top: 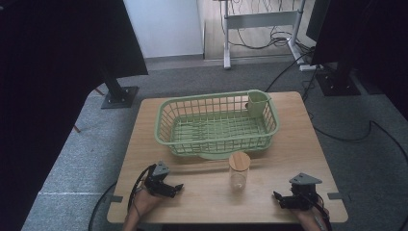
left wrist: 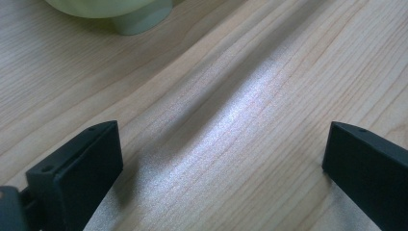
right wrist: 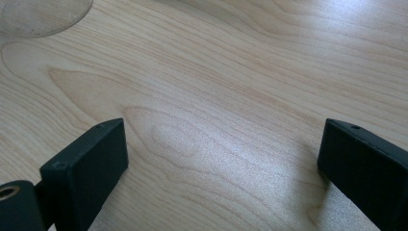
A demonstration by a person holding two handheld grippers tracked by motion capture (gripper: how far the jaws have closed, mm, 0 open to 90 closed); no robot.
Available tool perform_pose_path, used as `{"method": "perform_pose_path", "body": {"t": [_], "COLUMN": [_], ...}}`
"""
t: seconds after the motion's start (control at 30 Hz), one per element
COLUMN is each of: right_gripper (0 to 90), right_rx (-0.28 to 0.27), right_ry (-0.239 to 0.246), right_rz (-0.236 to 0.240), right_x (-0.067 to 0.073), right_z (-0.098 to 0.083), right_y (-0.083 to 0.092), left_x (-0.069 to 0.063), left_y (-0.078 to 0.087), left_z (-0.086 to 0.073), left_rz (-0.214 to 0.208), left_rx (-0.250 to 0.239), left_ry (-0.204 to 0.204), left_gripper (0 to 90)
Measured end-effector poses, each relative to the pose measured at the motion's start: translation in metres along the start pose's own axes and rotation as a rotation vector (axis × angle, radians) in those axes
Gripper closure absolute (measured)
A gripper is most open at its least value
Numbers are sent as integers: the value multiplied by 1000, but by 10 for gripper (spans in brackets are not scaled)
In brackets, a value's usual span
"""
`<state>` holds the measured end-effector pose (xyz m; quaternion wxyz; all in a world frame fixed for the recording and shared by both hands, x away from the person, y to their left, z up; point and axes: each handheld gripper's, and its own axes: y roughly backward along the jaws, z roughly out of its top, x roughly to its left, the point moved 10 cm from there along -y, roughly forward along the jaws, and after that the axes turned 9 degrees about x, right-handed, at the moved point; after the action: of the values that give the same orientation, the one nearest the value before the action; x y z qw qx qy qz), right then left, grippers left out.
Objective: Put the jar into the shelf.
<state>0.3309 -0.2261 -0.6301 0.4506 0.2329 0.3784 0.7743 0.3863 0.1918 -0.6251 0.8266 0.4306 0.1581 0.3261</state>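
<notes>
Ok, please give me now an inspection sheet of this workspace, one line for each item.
Surface: wooden table, bare between the things.
Job's things: green plastic dish basket with a cutlery cup in its far right corner, basket seems empty; glass jar with a wooden lid, upright, in front of the basket.
Clutter: nothing seen.
Grippers: left gripper and right gripper both open, holding nothing, low at the near edge.
Cables: one trails from each gripper; loose cables on the floor.
Surroundings: grey carpet, black stands, white desk frame behind.
</notes>
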Motion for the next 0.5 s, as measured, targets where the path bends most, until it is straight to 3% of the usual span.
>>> {"method": "perform_pose_path", "body": {"t": [0.5], "right_gripper": [18], "right_rx": [4], "right_ry": [-9], "right_rz": [-5], "right_x": [0], "right_z": [0], "right_y": [0], "left_x": [1], "left_y": [0], "left_z": [0], "left_rz": [4], "left_rx": [0], "left_ry": [6], "left_gripper": [0]}}
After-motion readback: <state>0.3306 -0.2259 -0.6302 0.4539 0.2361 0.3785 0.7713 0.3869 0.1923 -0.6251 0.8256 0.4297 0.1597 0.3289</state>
